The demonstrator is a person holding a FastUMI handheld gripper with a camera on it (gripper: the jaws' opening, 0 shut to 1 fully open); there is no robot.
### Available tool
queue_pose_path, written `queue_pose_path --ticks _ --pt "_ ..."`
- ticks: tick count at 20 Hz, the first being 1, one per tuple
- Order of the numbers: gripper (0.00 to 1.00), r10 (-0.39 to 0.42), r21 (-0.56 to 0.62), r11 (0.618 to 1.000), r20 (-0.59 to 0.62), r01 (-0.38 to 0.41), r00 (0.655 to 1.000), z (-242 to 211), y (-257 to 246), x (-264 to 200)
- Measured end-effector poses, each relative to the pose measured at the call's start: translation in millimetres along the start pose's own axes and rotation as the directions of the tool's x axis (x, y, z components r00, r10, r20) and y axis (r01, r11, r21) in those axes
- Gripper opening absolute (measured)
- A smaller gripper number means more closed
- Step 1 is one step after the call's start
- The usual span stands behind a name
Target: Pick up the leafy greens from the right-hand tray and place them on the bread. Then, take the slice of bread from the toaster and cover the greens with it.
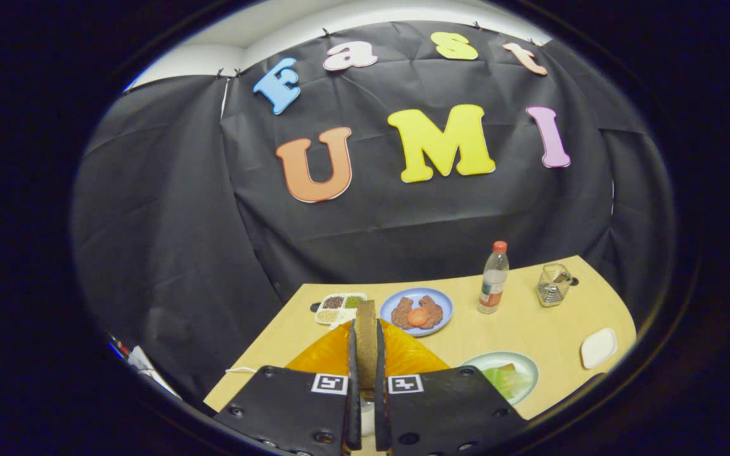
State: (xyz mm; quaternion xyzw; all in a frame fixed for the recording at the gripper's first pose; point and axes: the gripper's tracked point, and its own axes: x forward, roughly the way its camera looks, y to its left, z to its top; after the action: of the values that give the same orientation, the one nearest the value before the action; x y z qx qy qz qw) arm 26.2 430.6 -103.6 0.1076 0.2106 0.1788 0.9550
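Observation:
My gripper point(366, 339) is shut on a slice of brown bread point(365, 316), which stands upright and edge-on between both fingers, its top edge poking out past the fingertips. Right below and behind the slice is an orange-yellow rounded body point(406, 356), apparently the toaster. To the right of the fingers a pale green plate point(525, 362) holds light leafy greens point(509, 382) with a brownish bread edge point(505, 367) showing behind them. The right finger's mount hides part of that plate.
On the light wooden table point(530, 323) beyond the fingers: a white compartment tray of seeds point(338, 308), a blue plate point(417, 311) with meat pieces and an orange slice, a clear bottle with a red cap point(493, 278), a glass jar point(554, 285), and a small white dish point(598, 347).

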Motion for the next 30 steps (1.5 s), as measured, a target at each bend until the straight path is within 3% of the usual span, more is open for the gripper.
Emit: queue_pose_path --ticks 5,13,24,30 --pt "0.08 -0.086 -0.027 0.996 0.036 0.087 0.996 5.6 -75.1 -12.1" --pt "0.08 -0.18 0.005 0.983 -0.087 0.181 0.98 -58.2 -164.2 15.7" --pt "0.08 -0.111 0.083 0.988 -0.194 0.129 0.975 -126.0 -156.7 56.0" --pt "0.11 -0.141 0.089 0.983 -0.209 0.163 0.968 -147.5 -189.8 53.4"
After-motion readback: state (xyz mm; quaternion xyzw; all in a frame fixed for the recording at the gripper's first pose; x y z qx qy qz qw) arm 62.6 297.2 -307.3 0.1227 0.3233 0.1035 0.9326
